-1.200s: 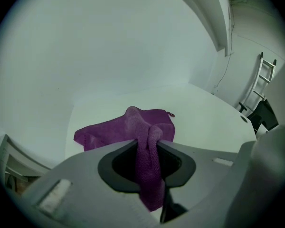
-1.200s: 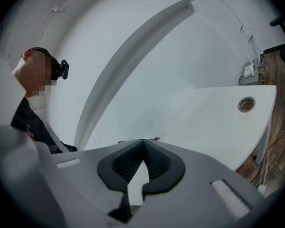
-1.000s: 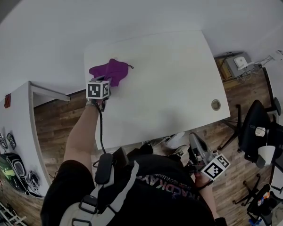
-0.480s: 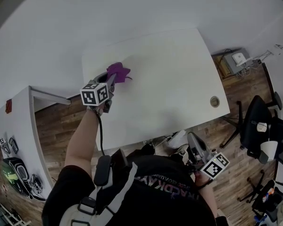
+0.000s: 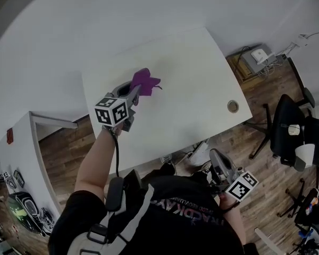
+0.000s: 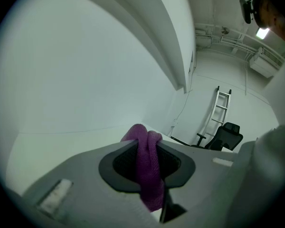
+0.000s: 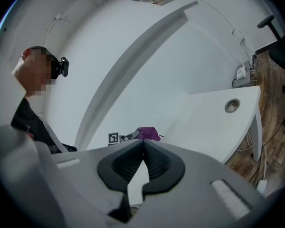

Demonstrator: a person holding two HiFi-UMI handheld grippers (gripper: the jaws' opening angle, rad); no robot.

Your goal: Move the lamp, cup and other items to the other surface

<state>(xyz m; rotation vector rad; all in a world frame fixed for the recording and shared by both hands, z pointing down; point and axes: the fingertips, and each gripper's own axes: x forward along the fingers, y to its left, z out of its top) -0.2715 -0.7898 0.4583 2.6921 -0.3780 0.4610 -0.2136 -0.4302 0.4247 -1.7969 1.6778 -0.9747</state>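
A white desk (image 5: 191, 78) lay under the left gripper (image 5: 137, 89), with a round hole (image 5: 233, 106) near the desk's corner, well off to the gripper's right. Brown plank floor (image 5: 64, 142) ran round it. A bare white wall (image 6: 85, 70) rose ahead of the gripper. Farther ahead to its right a ladder (image 6: 222, 109) leaned by a black chair (image 6: 226, 136). A ceiling light (image 6: 262, 32) glowed above.

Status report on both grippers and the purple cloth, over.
Left gripper shut on purple cloth, over white table. Right gripper shut, empty. Nothing seen in the way.
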